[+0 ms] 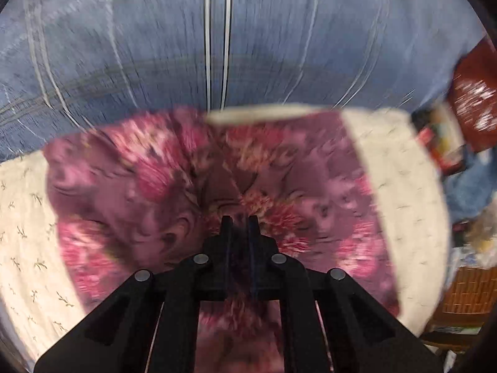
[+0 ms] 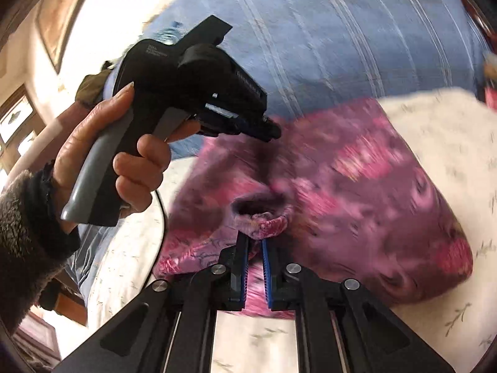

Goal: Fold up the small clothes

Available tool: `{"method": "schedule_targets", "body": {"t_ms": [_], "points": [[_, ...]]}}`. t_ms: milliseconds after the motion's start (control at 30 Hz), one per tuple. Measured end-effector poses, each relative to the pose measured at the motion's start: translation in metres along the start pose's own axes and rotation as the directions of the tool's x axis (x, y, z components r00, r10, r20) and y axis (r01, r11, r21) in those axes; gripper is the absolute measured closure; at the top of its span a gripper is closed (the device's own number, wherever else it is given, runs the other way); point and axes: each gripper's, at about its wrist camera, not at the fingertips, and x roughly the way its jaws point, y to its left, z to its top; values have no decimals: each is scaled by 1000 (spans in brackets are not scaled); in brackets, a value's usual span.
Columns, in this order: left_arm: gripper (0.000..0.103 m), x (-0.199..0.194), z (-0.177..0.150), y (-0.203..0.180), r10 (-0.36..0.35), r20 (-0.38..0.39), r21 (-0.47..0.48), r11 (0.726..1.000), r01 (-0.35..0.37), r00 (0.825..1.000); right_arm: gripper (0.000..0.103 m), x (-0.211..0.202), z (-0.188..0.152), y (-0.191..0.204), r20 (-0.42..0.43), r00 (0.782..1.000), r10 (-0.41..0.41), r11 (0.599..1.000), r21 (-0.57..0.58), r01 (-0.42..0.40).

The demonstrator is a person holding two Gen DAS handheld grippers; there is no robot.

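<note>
A pink and purple floral garment (image 1: 174, 186) lies on a cream sheet with small leaf prints (image 1: 25, 242). My left gripper (image 1: 239, 222) is shut on the garment's fabric, which bunches around its fingers. In the right wrist view the same garment (image 2: 357, 186) spreads across the sheet (image 2: 450, 143). My right gripper (image 2: 255, 238) is shut on a rolled edge of the garment (image 2: 267, 222). The left gripper (image 2: 273, 132) shows at the upper left, held by a hand (image 2: 124, 155), its tip pressed into the garment. Both views are motion-blurred.
A blue striped bedcover (image 1: 248, 46) lies behind the sheet and also shows in the right wrist view (image 2: 341, 37). A red bag (image 1: 475, 99) and clutter sit at the right. A wicker basket (image 1: 466, 292) stands at the lower right. A wall and window frames (image 2: 18, 118) are at the left.
</note>
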Motion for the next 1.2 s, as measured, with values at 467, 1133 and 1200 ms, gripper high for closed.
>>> {"method": "schedule_targets", "body": {"t_ms": [467, 1133, 1200], "points": [[30, -25, 23, -3, 152, -102, 37, 988, -149, 983, 44, 12, 7, -31, 15, 980, 200, 973, 113, -200], [86, 6, -27, -46, 266, -111, 81, 963, -258, 958, 91, 47, 11, -18, -11, 962, 274, 958, 97, -271], [96, -4, -34, -45, 216, -98, 47, 976, -213, 971, 93, 36, 14, -22, 32, 956, 293, 949, 116, -295]]}}
